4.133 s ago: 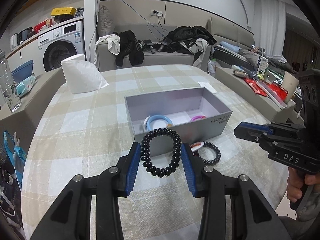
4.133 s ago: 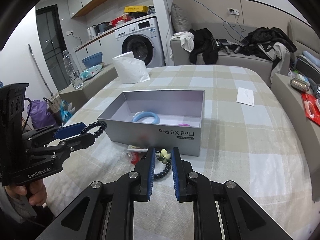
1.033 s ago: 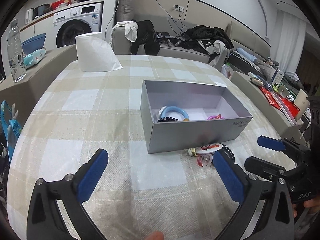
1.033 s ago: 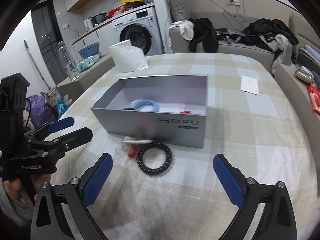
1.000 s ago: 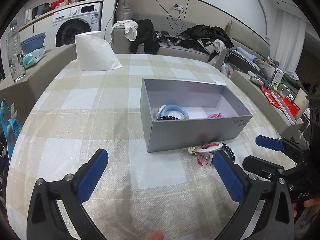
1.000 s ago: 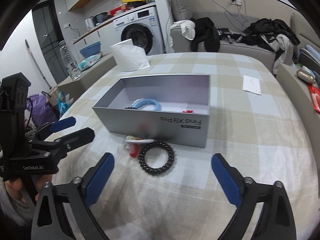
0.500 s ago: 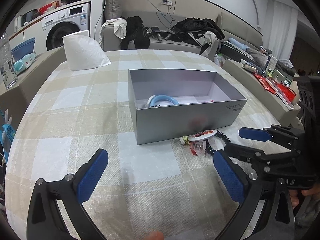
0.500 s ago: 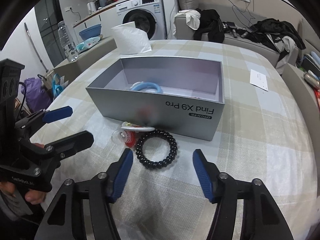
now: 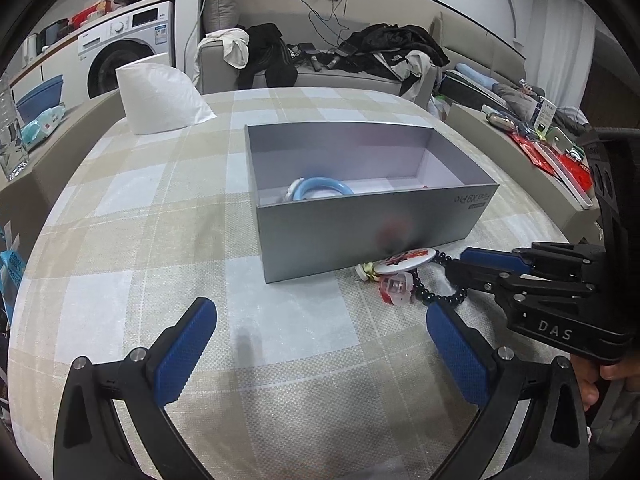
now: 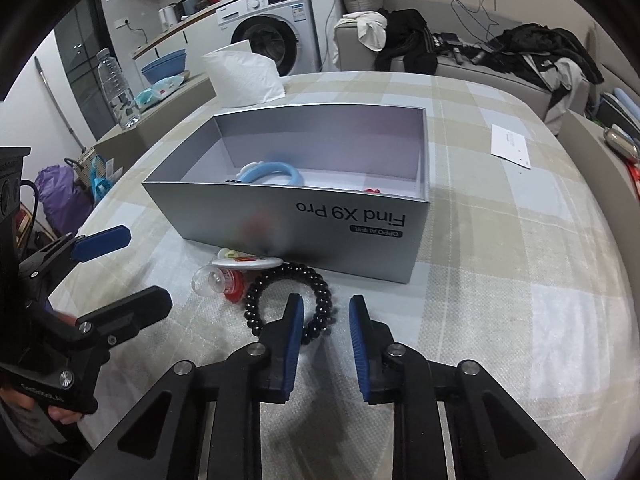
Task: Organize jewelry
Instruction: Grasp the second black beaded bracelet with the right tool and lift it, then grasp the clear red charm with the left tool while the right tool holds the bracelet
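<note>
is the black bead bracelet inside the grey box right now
No, the black bead bracelet lies on the tablecloth just outside the grey box.

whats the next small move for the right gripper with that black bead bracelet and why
Probably finish closing, then lift. The right hand-held gripper has its jaws closing around the near side of the black bead bracelet, which lies flat on the tablecloth in front of the grey box. The pads do not yet seem to pinch the beads, so lifting now might leave it behind.

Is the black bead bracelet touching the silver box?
Cannot tell. In the right wrist view the black bead bracelet lies close against the silver box's front wall, with no plain gap or contact.
</note>
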Demonstrator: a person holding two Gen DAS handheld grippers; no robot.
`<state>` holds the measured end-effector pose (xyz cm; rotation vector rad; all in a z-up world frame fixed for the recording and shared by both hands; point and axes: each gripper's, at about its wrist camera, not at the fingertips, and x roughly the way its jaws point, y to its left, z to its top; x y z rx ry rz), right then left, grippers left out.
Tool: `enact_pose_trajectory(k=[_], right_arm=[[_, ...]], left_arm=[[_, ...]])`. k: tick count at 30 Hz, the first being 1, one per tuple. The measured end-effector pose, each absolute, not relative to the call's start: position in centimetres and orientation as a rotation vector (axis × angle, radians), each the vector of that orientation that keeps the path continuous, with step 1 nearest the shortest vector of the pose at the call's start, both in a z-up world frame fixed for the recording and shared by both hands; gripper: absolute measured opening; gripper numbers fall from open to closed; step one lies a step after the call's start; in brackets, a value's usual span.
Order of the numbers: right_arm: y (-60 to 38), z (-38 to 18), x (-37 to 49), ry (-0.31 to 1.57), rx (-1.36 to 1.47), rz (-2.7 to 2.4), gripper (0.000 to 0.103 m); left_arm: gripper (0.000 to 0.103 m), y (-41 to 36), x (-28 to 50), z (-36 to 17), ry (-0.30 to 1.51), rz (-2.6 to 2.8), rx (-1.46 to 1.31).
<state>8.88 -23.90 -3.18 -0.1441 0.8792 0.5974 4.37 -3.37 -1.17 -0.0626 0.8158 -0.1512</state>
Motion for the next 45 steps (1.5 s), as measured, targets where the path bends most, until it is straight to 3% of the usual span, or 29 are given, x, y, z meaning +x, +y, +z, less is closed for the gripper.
enact_pose_trajectory(k=[8, 21, 24, 26, 29, 31, 40, 45], right_arm=[[-22.8, -3.3, 8.5, 0.853, -0.201, 0.593, 0.008], [-25.4, -2.1, 6.9, 0.791, -0.125, 0.604, 0.008], [-26.3, -2.0, 6.7, 0.785, -0.091, 0.598, 0.008], [-26.8, -2.0, 6.6, 0.781, -0.076, 0.592, 0.008], [-27.3, -1.9, 6.6, 0.776, -0.061, 0.586, 0.008], [-27.5, -1.8, 6.6, 0.774, -0.056, 0.584, 0.008], [-27.6, -1.6, 6.6, 0.772, -0.038, 0.6, 0.008], [-27.6, -1.4, 6.5, 0.763, -0.035, 0.6, 0.008]], left_arm=[[0.102, -3.9, 4.4, -1.0, 0.812, -0.176, -0.05], [0.1, -5.4, 4.7, -0.9, 0.808, -0.238, -0.029], [0.087, -6.0, 4.8, -0.7, 0.804, -0.264, -0.02], [0.063, -6.3, 5.0, -0.8, 0.811, -0.28, -0.018], [0.038, -6.5, 5.3, -1.1, 0.832, -0.298, -0.02], [0.029, -6.6, 5.4, -1.3, 0.843, -0.304, -0.02], [0.003, -6.6, 5.2, -1.5, 0.862, -0.317, -0.024], [0.003, -6.3, 4.5, -0.9, 0.837, -0.331, -0.016]])
